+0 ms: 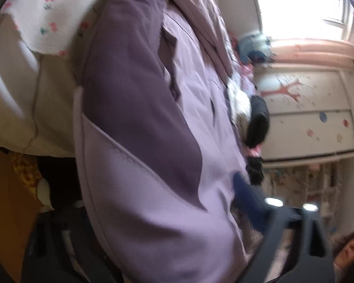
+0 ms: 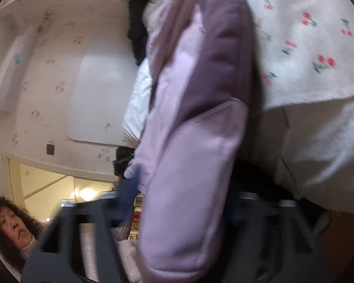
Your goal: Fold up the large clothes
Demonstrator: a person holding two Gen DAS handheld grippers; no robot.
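A two-tone purple jacket [image 1: 139,108], lilac with darker panels, hangs lengthwise through the left wrist view. It fills the space between the fingers of my left gripper [image 1: 153,200]. The right fingertip's blue pad [image 1: 245,195] lies against the fabric's edge; the other finger is hidden under the cloth. In the right wrist view a thick padded fold of the same jacket [image 2: 191,122] sits between the fingers of my right gripper [image 2: 184,195]. The blue pad [image 2: 129,186] on the left and the dark finger on the right both press on it.
A white blanket with a cherry print [image 1: 47,11] [image 2: 313,37] lies over cream bedding [image 1: 18,99] beside the jacket. Black, white and blue clothes [image 1: 257,120] are piled beyond. A person's head [image 2: 9,226] shows at the lower edge, before decorated walls and a bright window [image 1: 302,7].
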